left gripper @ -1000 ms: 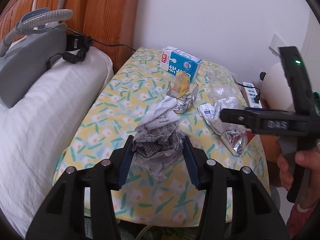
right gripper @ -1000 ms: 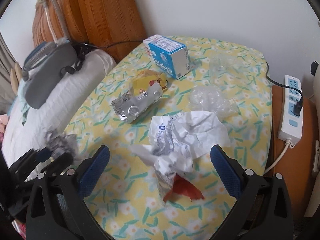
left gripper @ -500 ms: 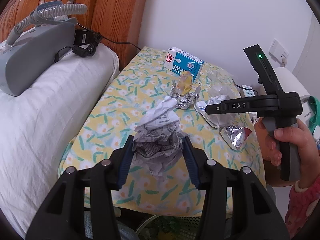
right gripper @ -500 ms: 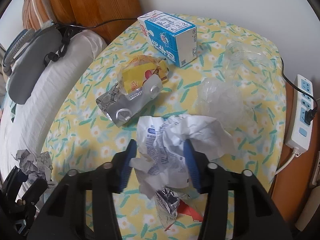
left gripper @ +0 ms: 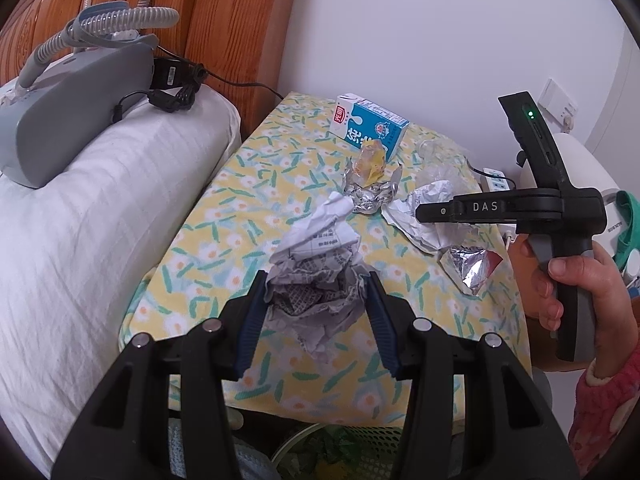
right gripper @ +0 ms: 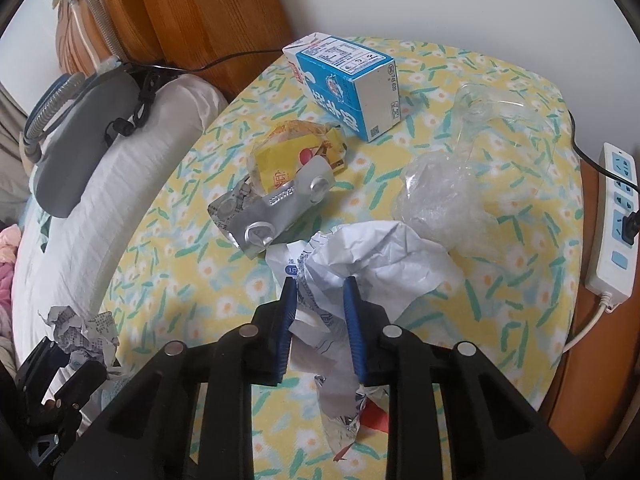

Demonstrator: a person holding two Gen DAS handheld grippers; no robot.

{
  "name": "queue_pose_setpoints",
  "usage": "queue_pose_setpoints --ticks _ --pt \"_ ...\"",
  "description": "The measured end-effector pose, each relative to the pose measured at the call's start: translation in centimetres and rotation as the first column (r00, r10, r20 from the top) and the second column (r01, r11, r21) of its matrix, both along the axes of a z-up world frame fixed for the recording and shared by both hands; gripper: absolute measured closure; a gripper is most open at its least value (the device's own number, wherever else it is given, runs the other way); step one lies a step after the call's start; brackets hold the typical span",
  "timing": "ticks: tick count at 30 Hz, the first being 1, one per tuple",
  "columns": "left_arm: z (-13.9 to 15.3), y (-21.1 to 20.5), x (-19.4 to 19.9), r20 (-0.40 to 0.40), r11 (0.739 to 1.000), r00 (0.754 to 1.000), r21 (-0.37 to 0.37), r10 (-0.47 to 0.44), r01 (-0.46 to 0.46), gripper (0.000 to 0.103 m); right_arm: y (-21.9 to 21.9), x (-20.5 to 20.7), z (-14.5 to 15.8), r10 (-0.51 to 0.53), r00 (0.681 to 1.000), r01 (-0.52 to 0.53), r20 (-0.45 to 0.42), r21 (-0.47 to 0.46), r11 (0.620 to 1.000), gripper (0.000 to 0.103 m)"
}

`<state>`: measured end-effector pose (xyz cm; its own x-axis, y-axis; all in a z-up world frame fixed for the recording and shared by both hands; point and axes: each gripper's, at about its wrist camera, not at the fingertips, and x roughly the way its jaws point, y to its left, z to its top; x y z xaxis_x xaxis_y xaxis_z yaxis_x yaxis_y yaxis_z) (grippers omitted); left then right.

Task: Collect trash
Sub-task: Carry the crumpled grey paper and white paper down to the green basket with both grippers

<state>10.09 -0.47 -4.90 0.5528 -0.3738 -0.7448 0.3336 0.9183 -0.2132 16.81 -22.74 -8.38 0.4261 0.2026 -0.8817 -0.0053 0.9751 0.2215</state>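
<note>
My left gripper (left gripper: 316, 280) is shut on a crumpled printed paper ball (left gripper: 316, 276), held above the near edge of the flowered table (left gripper: 224, 216); it also shows in the right wrist view (right gripper: 82, 332). My right gripper (right gripper: 320, 288) is shut on a crumpled white paper (right gripper: 376, 252) lying on the table; in the left wrist view it (left gripper: 424, 213) sits over that paper (left gripper: 420, 216). A silver foil wrapper (right gripper: 340, 420) lies under it. A blister pack (right gripper: 272, 212), yellow wrapper (right gripper: 296, 152), blue milk carton (right gripper: 344, 80) and clear plastic (right gripper: 444, 200) lie farther back.
A wire waste basket (left gripper: 332, 452) stands below the table's near edge. A white pillow (left gripper: 80, 220) with a grey device (left gripper: 72, 104) is on the left. A power strip (right gripper: 614, 220) lies at the right. The wooden headboard (left gripper: 224, 20) and wall are behind.
My right gripper has closed on the white crumpled paper; a second ago it was wide open above it. My left gripper has pulled back and up with its paper ball.
</note>
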Motion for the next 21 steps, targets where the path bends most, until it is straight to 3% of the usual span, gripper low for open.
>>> queue_pose_setpoints --ticks 1,3,11,21 --pt "0.0 0.0 0.0 -0.001 1.0 1.0 0.0 -0.001 0.001 0.056 0.1 0.0 0.0 0.002 1.0 -0.002 0.006 0.003 1.0 0.08" --pt "0.0 0.0 0.0 0.0 1.0 1.0 0.001 -0.001 0.001 0.056 0.2 -0.2 0.2 0.016 1.0 -0.016 0.022 0.024 1.0 0.092" --pt "-0.2 0.1 0.1 -0.004 1.0 1.0 0.001 0.003 -0.003 0.056 1.0 -1.0 0.8 0.03 0.996 -0.029 0.085 -0.01 1.0 0.092" --pt "0.1 0.2 -0.2 0.003 1.0 1.0 -0.004 0.002 -0.002 0.056 0.9 -2.9 3.3 0.035 0.985 -0.041 0.17 0.036 0.999 0.092"
